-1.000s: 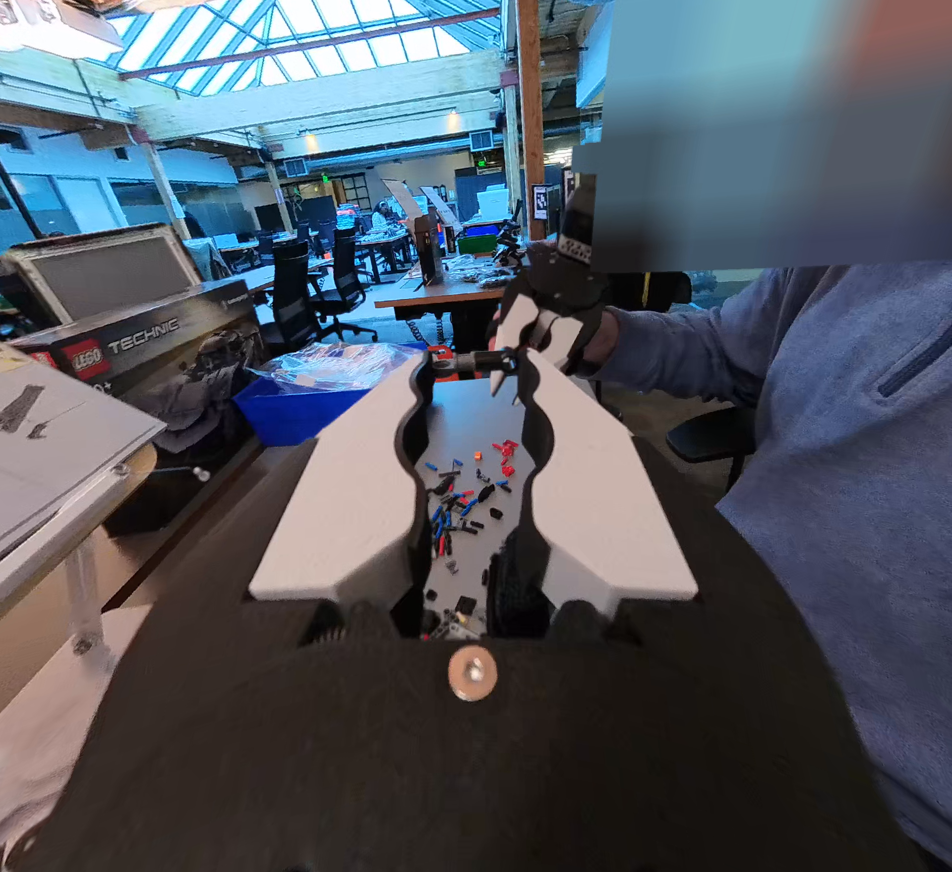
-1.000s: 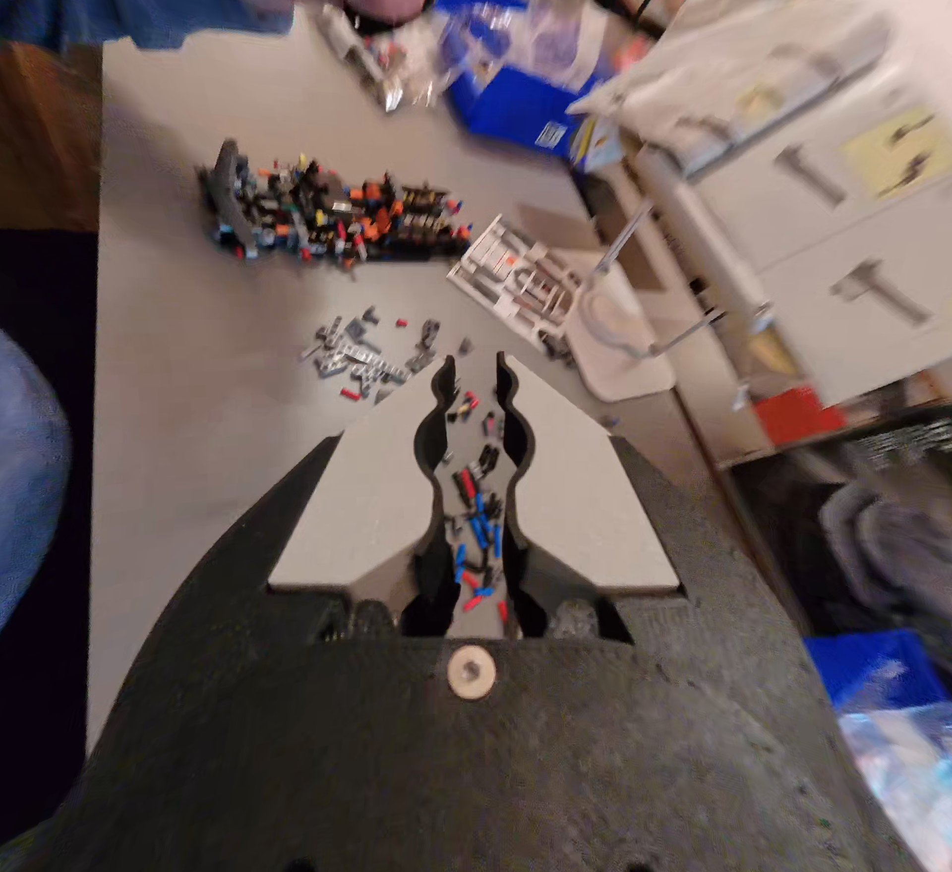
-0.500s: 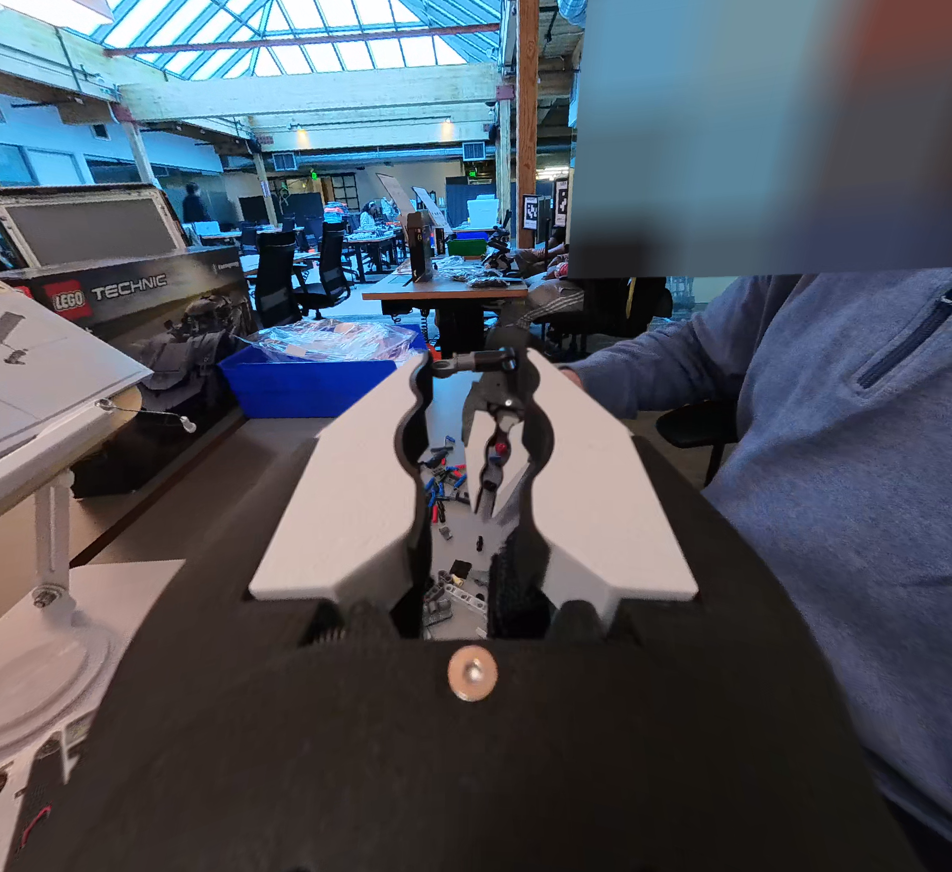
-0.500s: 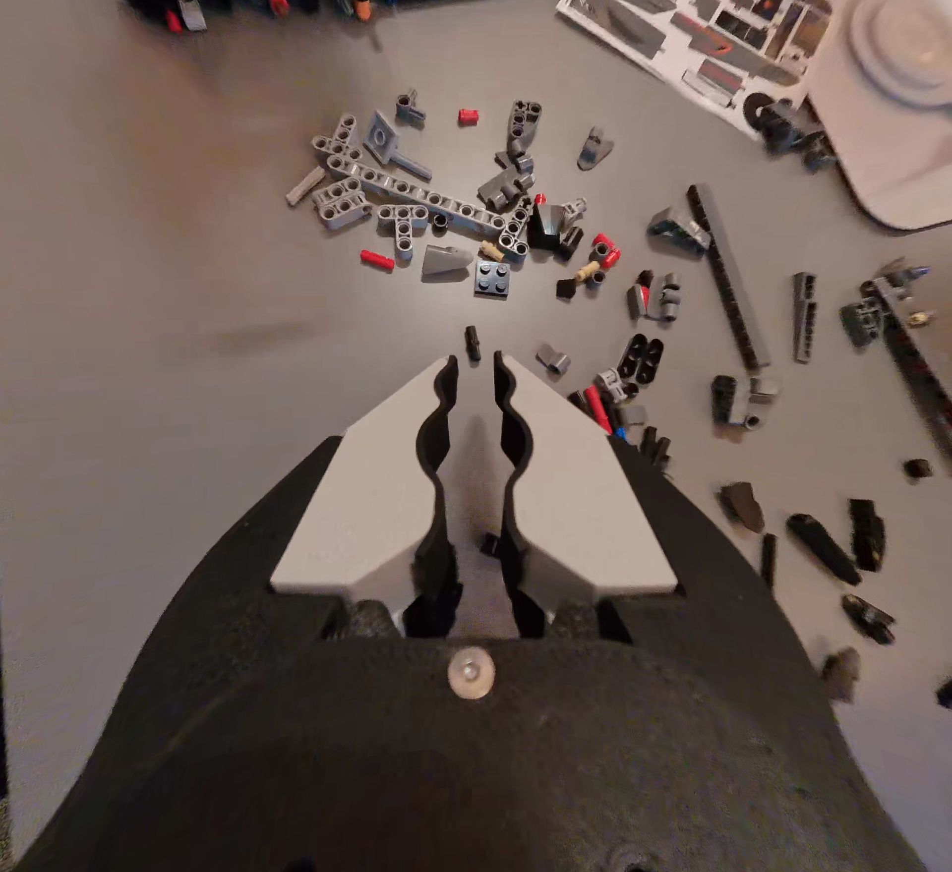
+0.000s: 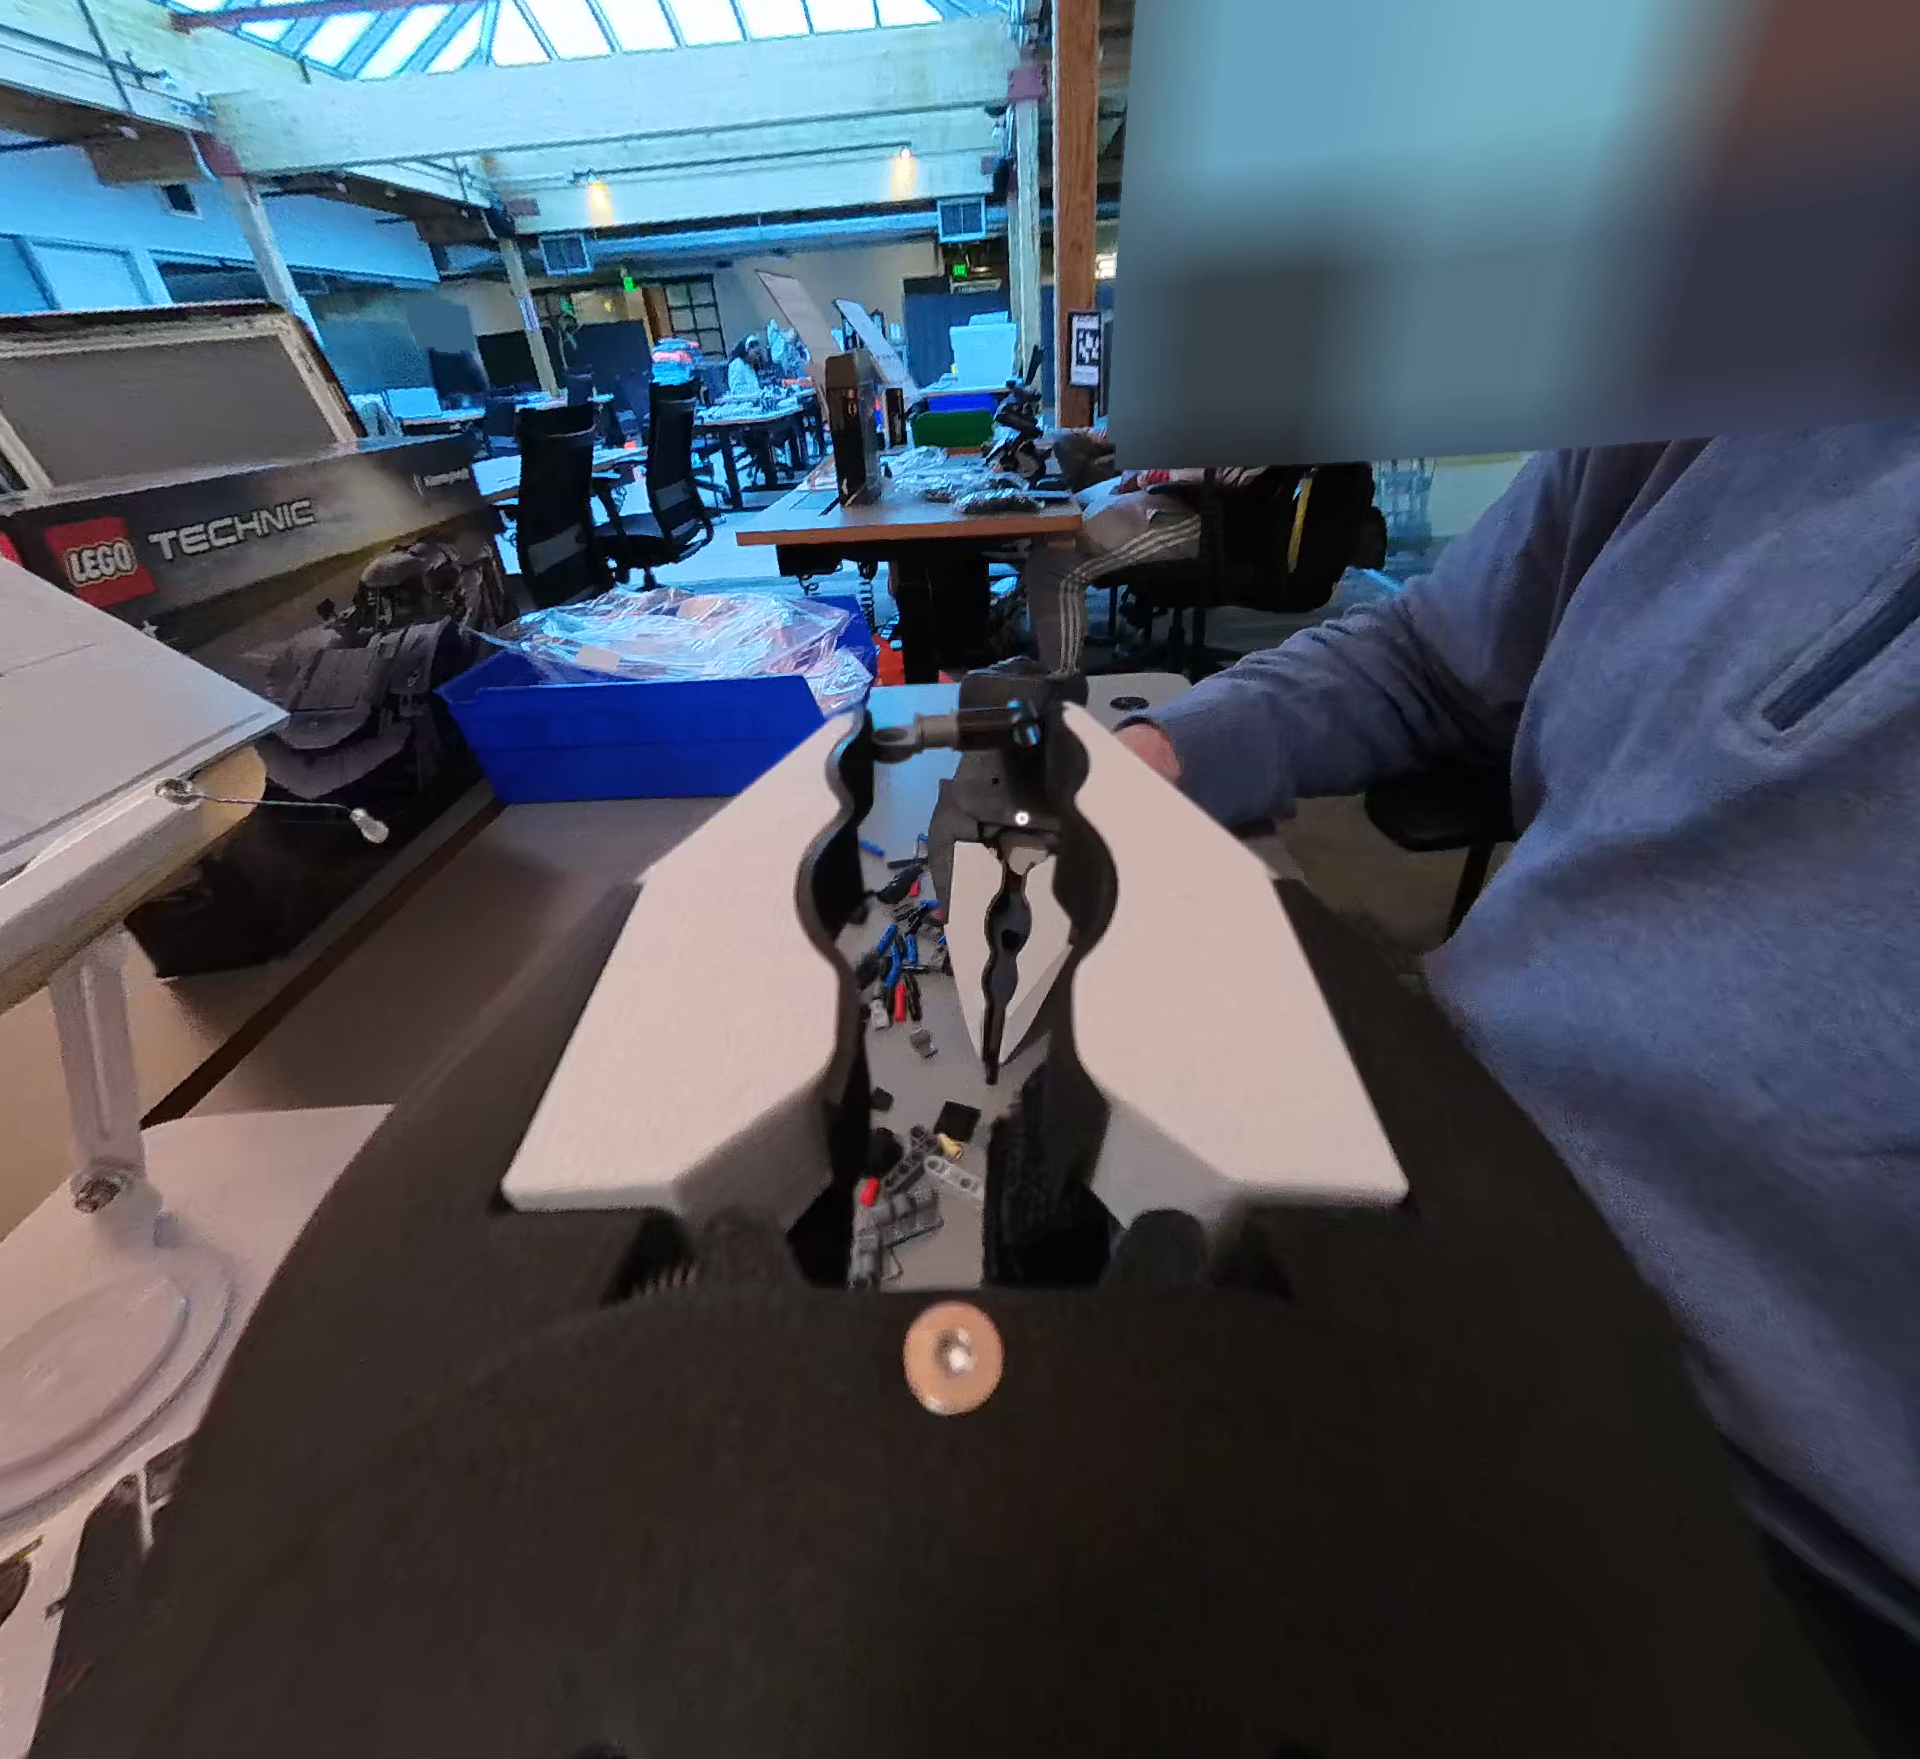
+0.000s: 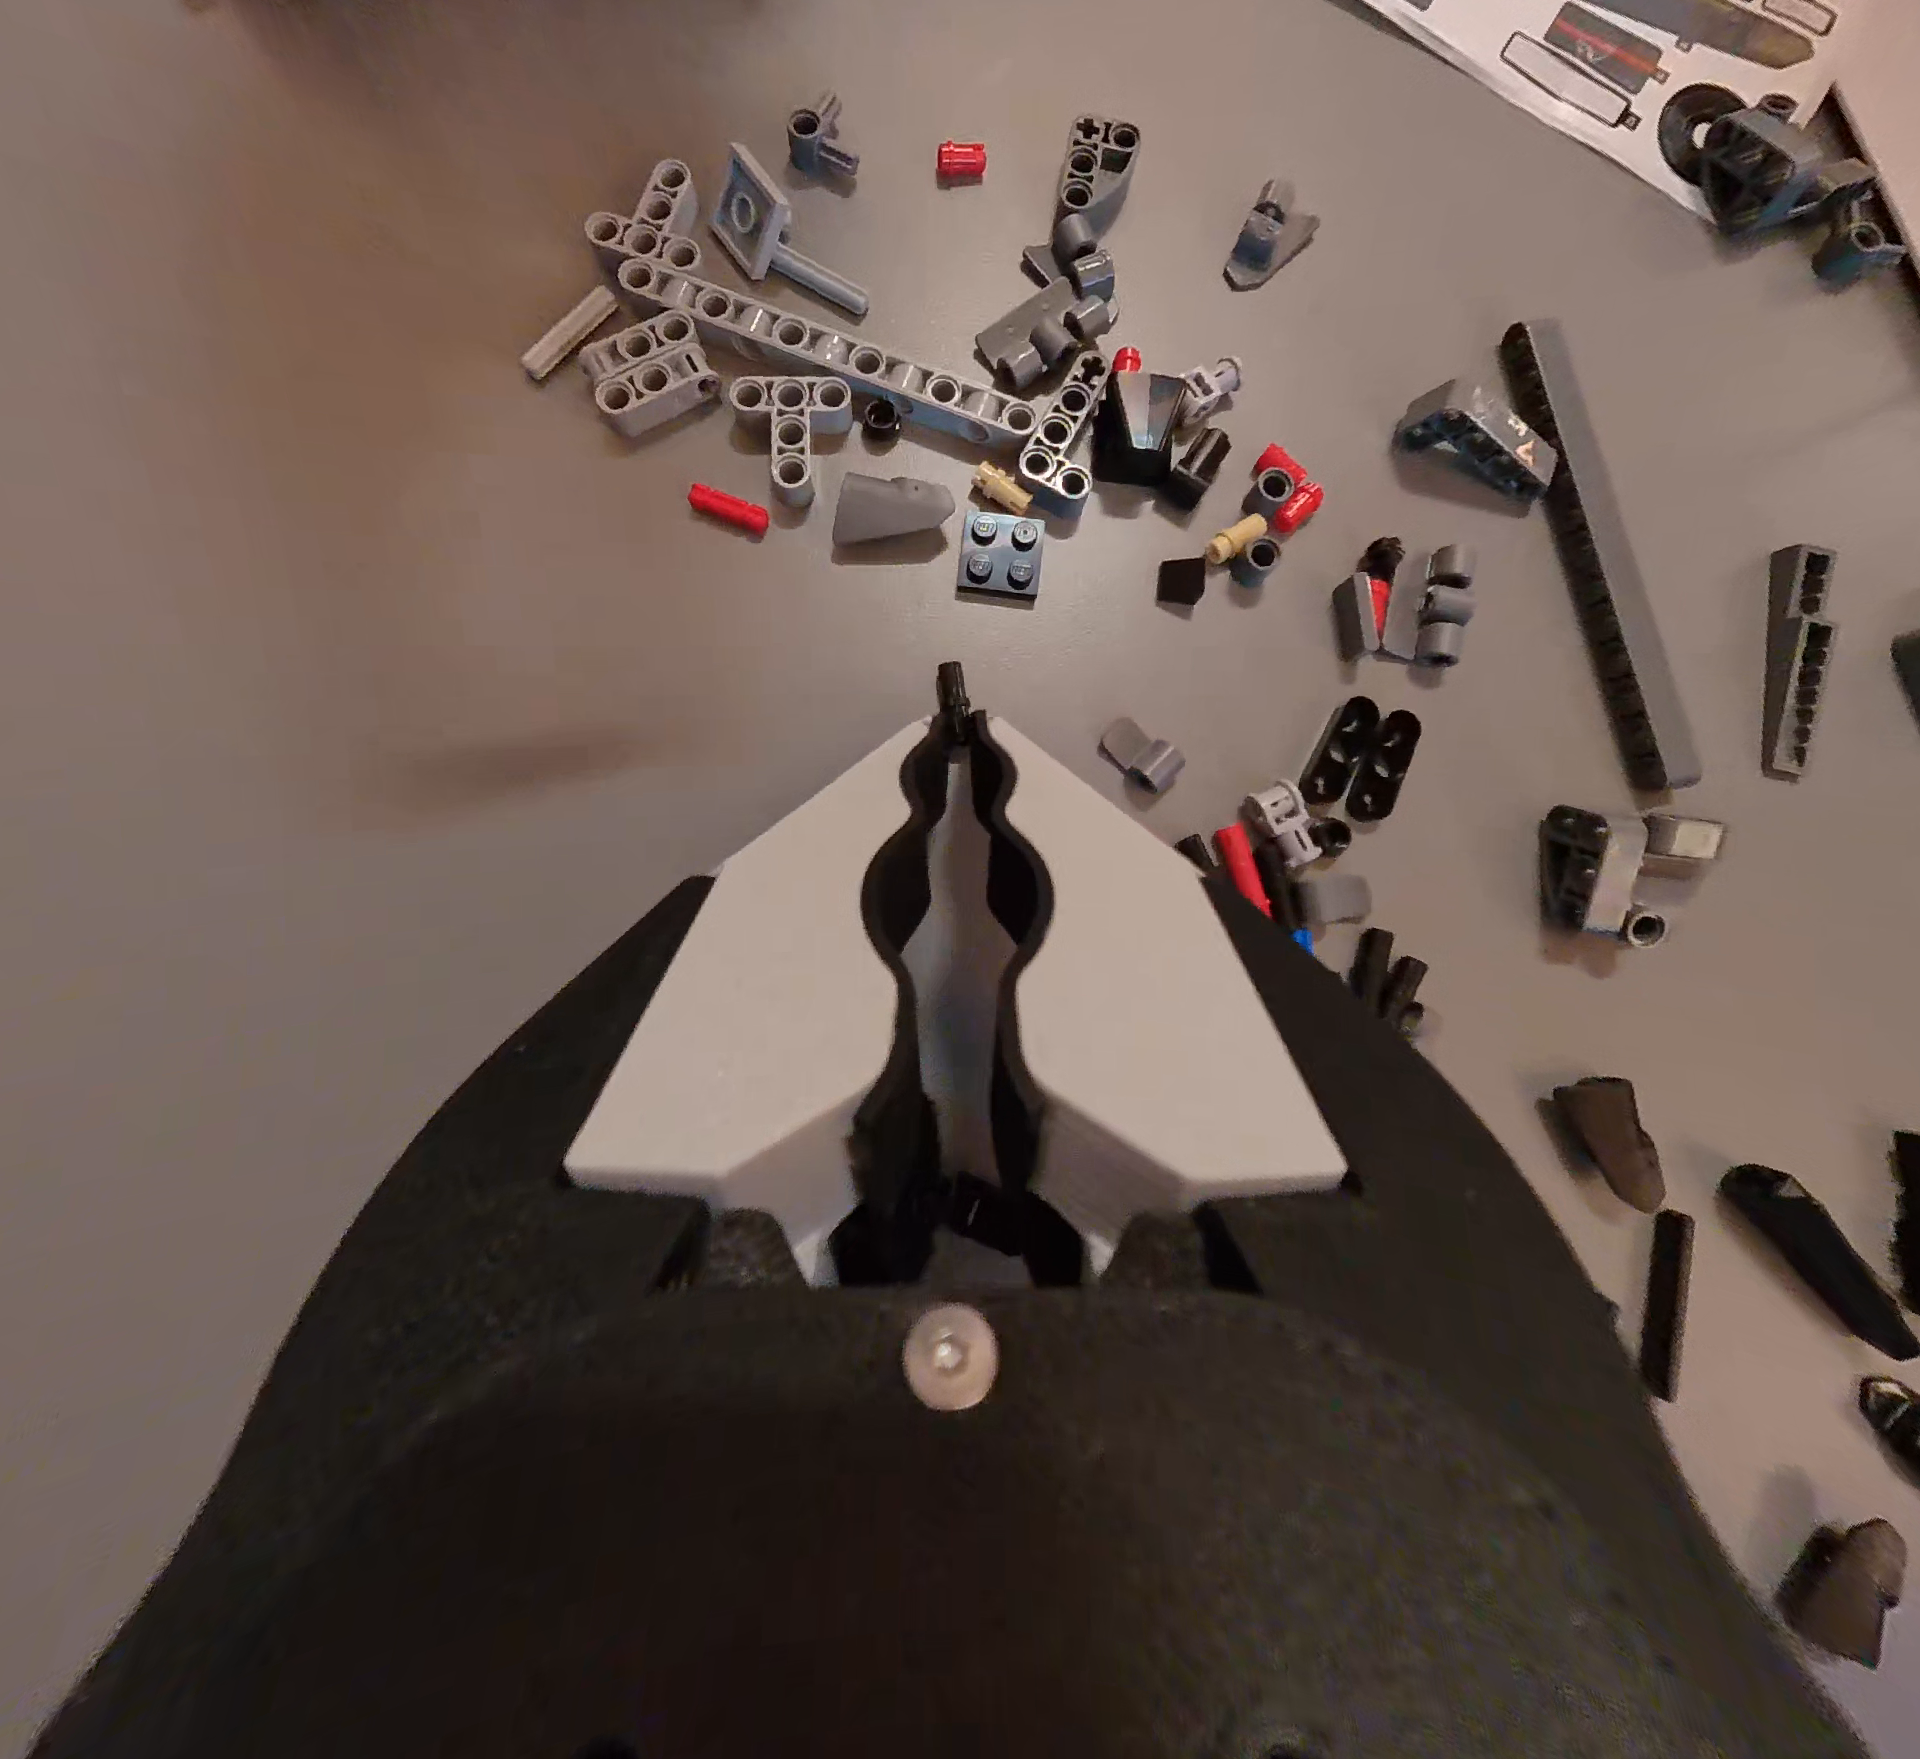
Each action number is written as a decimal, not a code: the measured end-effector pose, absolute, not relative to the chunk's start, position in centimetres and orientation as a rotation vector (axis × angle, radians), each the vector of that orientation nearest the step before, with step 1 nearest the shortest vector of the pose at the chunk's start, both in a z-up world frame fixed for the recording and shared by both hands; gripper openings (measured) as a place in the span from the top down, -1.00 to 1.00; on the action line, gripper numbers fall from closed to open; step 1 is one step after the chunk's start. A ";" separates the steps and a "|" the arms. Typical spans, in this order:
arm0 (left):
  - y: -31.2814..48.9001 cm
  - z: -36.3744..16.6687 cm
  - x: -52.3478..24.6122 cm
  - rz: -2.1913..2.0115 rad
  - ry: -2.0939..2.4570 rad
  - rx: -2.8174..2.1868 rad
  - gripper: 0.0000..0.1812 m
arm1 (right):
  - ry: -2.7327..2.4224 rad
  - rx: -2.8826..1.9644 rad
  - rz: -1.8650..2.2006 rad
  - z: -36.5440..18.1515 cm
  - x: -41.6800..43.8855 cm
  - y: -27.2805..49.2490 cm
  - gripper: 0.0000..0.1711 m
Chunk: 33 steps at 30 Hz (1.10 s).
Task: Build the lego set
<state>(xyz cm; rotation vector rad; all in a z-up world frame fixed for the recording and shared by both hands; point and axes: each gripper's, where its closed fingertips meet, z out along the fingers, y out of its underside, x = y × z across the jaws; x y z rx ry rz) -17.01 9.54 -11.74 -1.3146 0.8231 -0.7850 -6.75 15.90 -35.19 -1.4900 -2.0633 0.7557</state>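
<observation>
- Lego pin, small black plastic [image 6: 952, 693], sits pinched at my right gripper [image 6: 953, 733] tips, long axis running straight ahead, free end pointing forward over the grey table [image 6: 312, 566] (loose parts beyond).
- My left gripper [image 5: 961, 733], partly open, clamps a grey-and-black connector piece [image 5: 956, 728] crosswise, raised above the table.

Grey smooth matt tabletop [image 6: 312, 566]: faint sheen is shown.
Long light-grey holed plastic beam [image 6: 821, 353]: glossy.
Blue plastic bin [image 5: 634, 738]: smooth, topped by crinkled clear film.
</observation>
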 end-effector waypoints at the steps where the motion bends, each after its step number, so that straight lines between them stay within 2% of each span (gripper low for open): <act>1: 9.7 -11.8 -16.8 -0.787 0.826 -1.320 0.66 | -2.056 -1.482 0.765 -35.0 -6.8 15.9 0.99; 5: 10.3 -11.7 -15.9 -0.767 0.841 -1.325 0.66 | -2.003 -1.423 0.789 -32.4 -6.9 15.9 0.99; 22: 12.3 -10.6 -11.9 -0.682 0.960 -1.306 0.66 | -1.797 -1.001 0.682 -14.6 -9.4 14.6 0.99; 27: 11.8 -11.0 -12.2 -0.650 0.962 -1.305 0.66 | -1.780 -0.904 0.683 -12.0 -10.7 13.2 1.00; 33: 11.6 -11.2 -12.1 -0.623 0.978 -1.291 0.66 | -1.818 -0.813 0.649 -11.8 -11.9 11.6 1.00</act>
